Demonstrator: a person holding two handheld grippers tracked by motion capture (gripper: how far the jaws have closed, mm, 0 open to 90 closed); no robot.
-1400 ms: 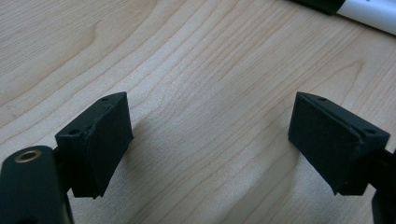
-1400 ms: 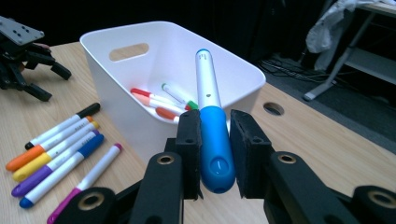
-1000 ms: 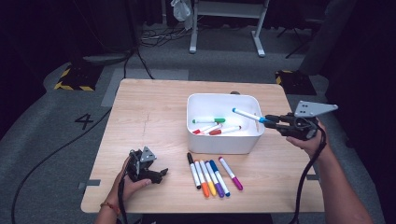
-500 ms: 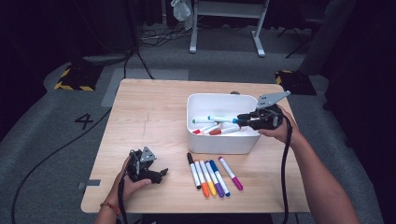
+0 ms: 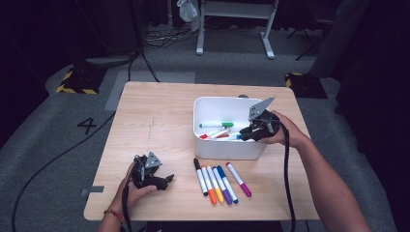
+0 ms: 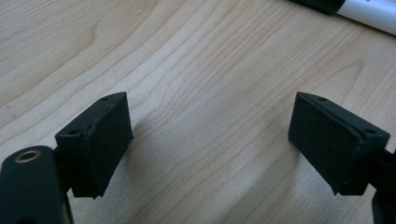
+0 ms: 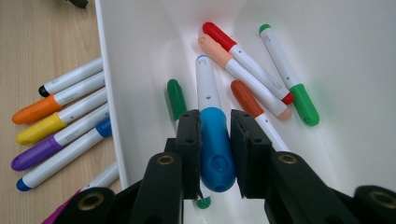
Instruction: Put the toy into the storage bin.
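right gripper (image 7: 215, 140): jaws pinching blue marker (image 7: 211, 126) inside bin (image 5: 205, 145) | left gripper (image 5: 153, 175): jaws spread, on counter (image 5: 154, 111)

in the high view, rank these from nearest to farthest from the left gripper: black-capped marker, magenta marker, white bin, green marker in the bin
1. The black-capped marker, at the left end of the row on the table, lies nearest the left gripper.
2. The magenta marker, at the row's right end.
3. The white bin, by its near wall, behind the row.
4. The green marker, inside the bin toward the back.
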